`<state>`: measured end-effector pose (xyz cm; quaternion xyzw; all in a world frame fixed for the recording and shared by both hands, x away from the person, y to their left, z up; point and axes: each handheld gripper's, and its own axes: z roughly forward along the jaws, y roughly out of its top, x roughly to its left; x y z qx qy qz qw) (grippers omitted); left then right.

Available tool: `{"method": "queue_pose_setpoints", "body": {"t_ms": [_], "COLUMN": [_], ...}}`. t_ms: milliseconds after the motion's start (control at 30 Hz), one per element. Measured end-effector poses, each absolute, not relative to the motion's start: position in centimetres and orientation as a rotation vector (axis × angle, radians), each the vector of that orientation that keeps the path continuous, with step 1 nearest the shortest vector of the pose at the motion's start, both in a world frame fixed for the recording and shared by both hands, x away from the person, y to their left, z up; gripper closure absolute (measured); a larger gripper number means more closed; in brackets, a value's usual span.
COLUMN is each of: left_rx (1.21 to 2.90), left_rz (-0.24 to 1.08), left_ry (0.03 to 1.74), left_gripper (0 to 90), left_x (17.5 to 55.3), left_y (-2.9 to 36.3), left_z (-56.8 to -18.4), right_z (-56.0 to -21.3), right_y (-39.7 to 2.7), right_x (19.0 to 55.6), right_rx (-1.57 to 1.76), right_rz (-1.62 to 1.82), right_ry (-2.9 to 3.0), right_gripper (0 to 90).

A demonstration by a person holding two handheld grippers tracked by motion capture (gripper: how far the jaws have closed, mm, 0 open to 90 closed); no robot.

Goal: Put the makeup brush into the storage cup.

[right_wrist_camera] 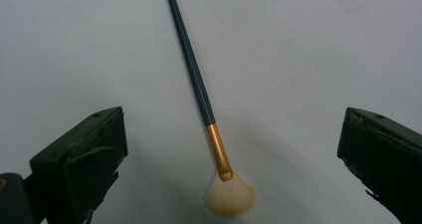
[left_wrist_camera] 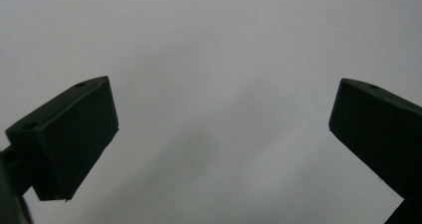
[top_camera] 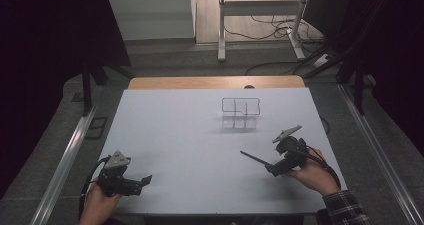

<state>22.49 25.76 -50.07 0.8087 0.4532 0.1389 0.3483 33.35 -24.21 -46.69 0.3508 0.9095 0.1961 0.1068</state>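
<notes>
A fan brush with a dark blue handle, gold ferrule and pale bristles lies flat on the white table. Its bristle end sits between the wide-apart jaws of my right gripper, and neither jaw touches it. From above, the brush points left and away from the right gripper near the front right. My left gripper rests at the front left; in its own view the left gripper stands open over bare table. A clear compartment organizer stands at the middle back.
The table's back edge is a wooden strip. Beyond it are a metal frame's legs and floor cables. Metal rails run along both sides of the table.
</notes>
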Motion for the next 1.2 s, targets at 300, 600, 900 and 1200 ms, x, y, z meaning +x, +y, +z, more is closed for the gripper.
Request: {"method": "queue_pose_setpoints", "body": {"t_ms": [300,600,900,1200], "left_rx": [2.104,2.104,2.108,2.1], "left_rz": [0.359,0.358,0.359,0.341], "left_ry": [1.171,1.169,1.166,1.172], "left_gripper": [0.0,0.0,0.0,0.0], "left_x": [22.5,22.5,22.5,22.5], "left_y": [25.7,25.7,25.6,25.6], "left_z": [-50.1,-50.1,-50.1,-50.1], "right_z": [-46.8,-47.0,-47.9,-49.5], "right_y": [-22.5,-21.0,-21.3,-21.2], "right_x": [34.2,34.8,35.0,34.9], "right_rx": [1.002,0.972,0.977,0.951], "right_rz": [0.561,0.552,0.542,0.488], "right_ry": [2.71,2.738,2.75,2.799], "right_gripper": [0.0,0.4,4.7,14.8]}}
